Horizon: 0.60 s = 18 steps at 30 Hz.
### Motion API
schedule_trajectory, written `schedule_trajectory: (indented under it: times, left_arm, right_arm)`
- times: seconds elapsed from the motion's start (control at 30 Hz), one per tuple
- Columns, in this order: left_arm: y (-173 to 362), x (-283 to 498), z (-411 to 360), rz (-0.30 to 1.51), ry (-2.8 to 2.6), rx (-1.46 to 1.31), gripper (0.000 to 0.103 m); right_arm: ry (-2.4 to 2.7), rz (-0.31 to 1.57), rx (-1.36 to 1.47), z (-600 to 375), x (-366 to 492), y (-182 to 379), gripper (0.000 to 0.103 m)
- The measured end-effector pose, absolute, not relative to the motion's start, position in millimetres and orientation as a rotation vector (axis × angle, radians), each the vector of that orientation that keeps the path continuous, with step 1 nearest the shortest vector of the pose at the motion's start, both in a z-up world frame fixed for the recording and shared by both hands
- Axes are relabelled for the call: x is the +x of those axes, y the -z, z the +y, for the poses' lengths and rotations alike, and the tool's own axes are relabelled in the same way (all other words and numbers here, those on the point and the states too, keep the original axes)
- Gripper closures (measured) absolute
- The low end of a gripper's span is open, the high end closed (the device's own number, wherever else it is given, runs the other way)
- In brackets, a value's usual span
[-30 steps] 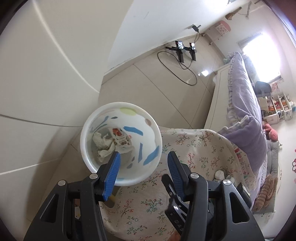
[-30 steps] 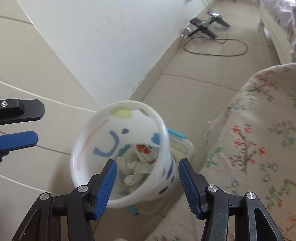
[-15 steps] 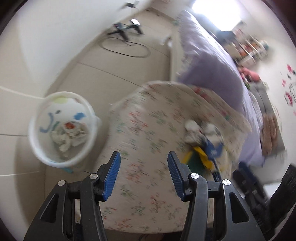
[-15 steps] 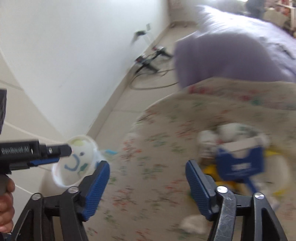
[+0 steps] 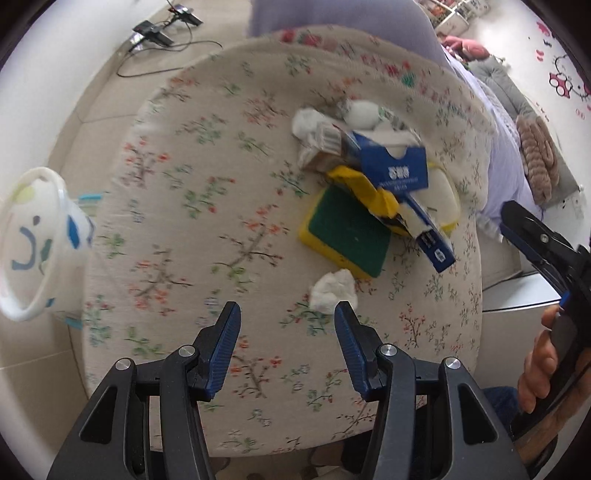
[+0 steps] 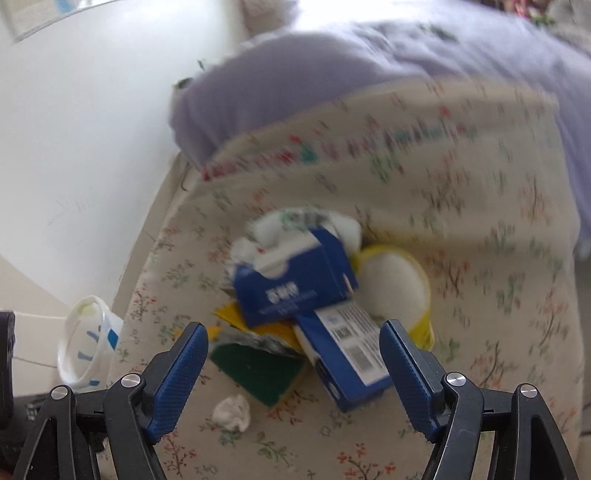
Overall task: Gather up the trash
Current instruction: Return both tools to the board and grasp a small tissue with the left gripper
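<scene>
A heap of trash lies on the floral table (image 5: 184, 221): a blue carton (image 5: 393, 166), a long blue box (image 5: 428, 236), a yellow wrapper (image 5: 369, 188), a green-and-yellow sponge (image 5: 345, 230) and white tissues (image 5: 310, 125). A loose crumpled tissue (image 5: 334, 288) sits just beyond my left gripper (image 5: 288, 343), which is open and empty above the cloth. My right gripper (image 6: 293, 369) hovers over the barcode box (image 6: 347, 354); its jaws are opening and touch nothing. The white painted bin (image 5: 29, 243) stands on the floor at the table's left edge.
A hand (image 5: 539, 369) holds the right gripper (image 5: 535, 247) at the table's right side. A yellow-rimmed white lid (image 6: 391, 291) lies in the heap. Purple bedding (image 6: 332, 74) lies behind the table. Cables and stands (image 5: 155, 33) lie on the floor.
Both grippers swung away from above the white bin to over the table and its trash heap. The right jaws stand wider than before. The left jaws kept their gap.
</scene>
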<state>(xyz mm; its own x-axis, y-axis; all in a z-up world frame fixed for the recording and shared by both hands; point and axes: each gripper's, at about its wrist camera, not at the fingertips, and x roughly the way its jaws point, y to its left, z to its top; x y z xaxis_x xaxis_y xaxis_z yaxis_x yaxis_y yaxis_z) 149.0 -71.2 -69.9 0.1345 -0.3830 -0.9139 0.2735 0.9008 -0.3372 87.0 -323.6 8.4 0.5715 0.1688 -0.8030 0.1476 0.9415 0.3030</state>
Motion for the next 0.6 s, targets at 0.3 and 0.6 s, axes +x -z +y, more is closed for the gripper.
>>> schedule_trajectory:
  times: [0.3,0.6]
  left_arm:
    - [101.4,147.6,-136.3,1.395,0.518,0.051,0.047]
    - [122.6,156.3,-140.7,1.405,0.495,0.068,0.080]
  right_arm:
    - [0.032,1.060,0.370,-357.5,89.0,24.0,0.023]
    - [-0.003,1.113,0.384,-360.5,88.0,33.2,0.023]
